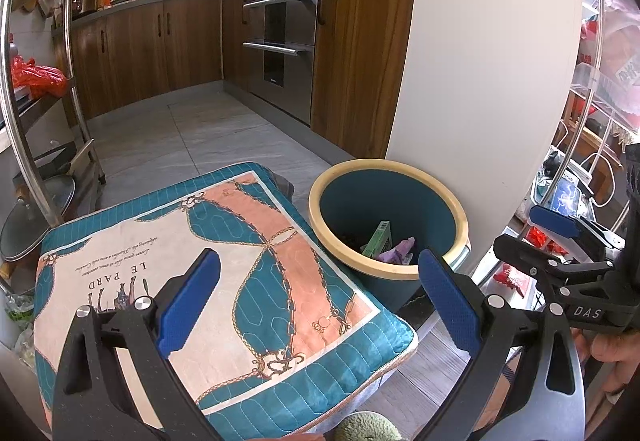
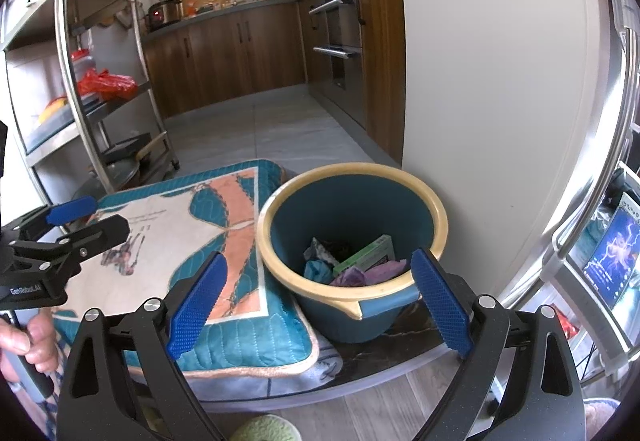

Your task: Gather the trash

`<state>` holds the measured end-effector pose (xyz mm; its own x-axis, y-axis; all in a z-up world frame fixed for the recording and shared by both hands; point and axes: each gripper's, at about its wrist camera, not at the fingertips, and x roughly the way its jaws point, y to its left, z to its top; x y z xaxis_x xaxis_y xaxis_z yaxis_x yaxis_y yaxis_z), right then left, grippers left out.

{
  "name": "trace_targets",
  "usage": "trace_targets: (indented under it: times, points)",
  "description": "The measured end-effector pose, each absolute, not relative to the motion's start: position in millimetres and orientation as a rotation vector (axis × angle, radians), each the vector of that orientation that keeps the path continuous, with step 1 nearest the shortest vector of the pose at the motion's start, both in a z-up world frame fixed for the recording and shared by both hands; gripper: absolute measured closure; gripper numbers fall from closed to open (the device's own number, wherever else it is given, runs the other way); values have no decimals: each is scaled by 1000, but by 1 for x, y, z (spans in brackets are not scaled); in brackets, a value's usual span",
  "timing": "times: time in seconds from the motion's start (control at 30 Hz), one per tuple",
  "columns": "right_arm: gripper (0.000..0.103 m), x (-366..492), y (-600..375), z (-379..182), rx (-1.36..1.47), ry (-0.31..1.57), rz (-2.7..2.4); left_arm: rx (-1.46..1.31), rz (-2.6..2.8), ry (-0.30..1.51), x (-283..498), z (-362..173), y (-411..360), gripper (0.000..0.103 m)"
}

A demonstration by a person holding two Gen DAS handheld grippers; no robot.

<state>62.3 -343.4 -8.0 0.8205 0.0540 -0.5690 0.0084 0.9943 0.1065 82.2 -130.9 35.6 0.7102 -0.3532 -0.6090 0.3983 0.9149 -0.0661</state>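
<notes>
Bin: a teal bin [image 2: 352, 237] with a cream rim stands upright, mouth up, just right of the cushion and close against a white wall panel [image 2: 500, 81].
Trash: inside the bin lie a green carton [image 2: 366, 254], purple wrappers [image 2: 372, 273] and a blue scrap [image 2: 316, 270]. The carton leans with its long axis rising toward the far right wall of the bin; one end is buried among the wrappers.
Left gripper: the left gripper [image 1: 316, 305] hangs over the near right part of the cushion, its blue pads spread wide, nothing between them.
Right gripper: the right gripper [image 2: 320, 299] sits before the bin's near rim, fingers wide apart and empty; its right pad overlaps the rim in view, contact unclear.
Cushion: a teal and pink cushion [image 1: 224, 281] with printed lettering lies flat, touching or nearly touching the bin's side.
Around: a steel shelf rack [image 2: 100, 81] with a red bag [image 2: 106, 85] stands to the left, wooden cabinets [image 2: 224, 53] and an oven [image 1: 280, 41] beyond the tiled floor.
</notes>
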Motion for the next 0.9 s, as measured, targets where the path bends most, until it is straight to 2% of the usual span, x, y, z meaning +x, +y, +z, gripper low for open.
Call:
trace_targets:
  times: [0.9]
  points:
    - [10,62,-342,-8,107,610,25,69,-434,658,80,34,-130,5]
